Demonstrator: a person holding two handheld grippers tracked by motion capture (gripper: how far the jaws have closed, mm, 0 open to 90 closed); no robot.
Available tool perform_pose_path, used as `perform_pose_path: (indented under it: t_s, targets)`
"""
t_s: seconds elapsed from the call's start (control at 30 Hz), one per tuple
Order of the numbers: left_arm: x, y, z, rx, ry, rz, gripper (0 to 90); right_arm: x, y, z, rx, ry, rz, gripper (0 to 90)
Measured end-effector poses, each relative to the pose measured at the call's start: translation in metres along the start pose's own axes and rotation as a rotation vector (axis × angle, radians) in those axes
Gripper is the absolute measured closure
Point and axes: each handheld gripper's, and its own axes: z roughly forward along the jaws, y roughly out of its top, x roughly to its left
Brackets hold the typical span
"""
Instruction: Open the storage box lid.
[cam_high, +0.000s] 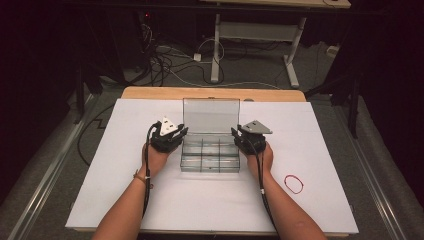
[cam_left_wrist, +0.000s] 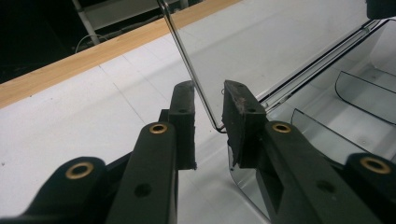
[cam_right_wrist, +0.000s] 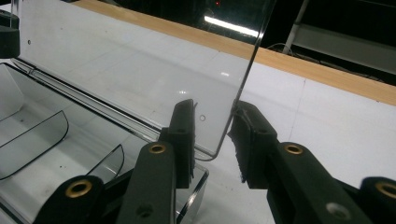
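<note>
A clear plastic compartment box (cam_high: 210, 159) stands in the middle of the white table cover, its lid (cam_high: 211, 116) raised upright at the back. My left gripper (cam_high: 170, 135) sits at the box's left side. Its jaws straddle the lid's left edge (cam_left_wrist: 196, 84) near the lower corner, with a gap at the left pad (cam_left_wrist: 183, 112). My right gripper (cam_high: 248, 137) is at the box's right side. The lid's right lower corner (cam_right_wrist: 219, 140) hangs between its jaws, clear of the left pad (cam_right_wrist: 183, 126). Curved dividers (cam_left_wrist: 364, 93) split the box, and its compartments look bare.
A red rubber band (cam_high: 293, 183) lies on the white cover (cam_high: 115, 170) to the right of my right forearm. The wooden table edge (cam_high: 210, 93) runs behind the box. Beyond it, another table's white legs (cam_high: 216, 50) and loose cables (cam_high: 165, 60) are on the floor.
</note>
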Motion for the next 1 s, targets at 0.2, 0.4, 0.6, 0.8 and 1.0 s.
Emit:
perform_pose_path:
  t_s: [0.2, 0.4, 0.6, 0.8, 1.0]
  targets:
    - [0.0003, -0.0006, 0.0005, -0.004, -0.001, -0.007, 72.8, -0.0005, -0.0004, 0.0002, -0.002, 0.004, 0.009, 70.5]
    - [0.0004, -0.0009, 0.0007, -0.006, -0.001, -0.012, 72.8, -0.0009, -0.0009, 0.0004, -0.004, 0.006, 0.018, 70.5]
    - [0.0005, -0.001, 0.0007, -0.007, -0.001, -0.013, 72.8, -0.0015, -0.0012, 0.0006, -0.006, 0.009, 0.023, 70.5]
    - [0.0009, -0.0013, 0.0008, -0.009, -0.004, -0.016, 72.8, -0.0019, -0.0013, 0.001, -0.008, 0.012, 0.025, 70.3]
    - [0.0008, -0.0014, 0.0008, -0.009, -0.003, -0.017, 72.8, -0.0018, -0.0012, 0.001, -0.007, 0.012, 0.024, 70.2]
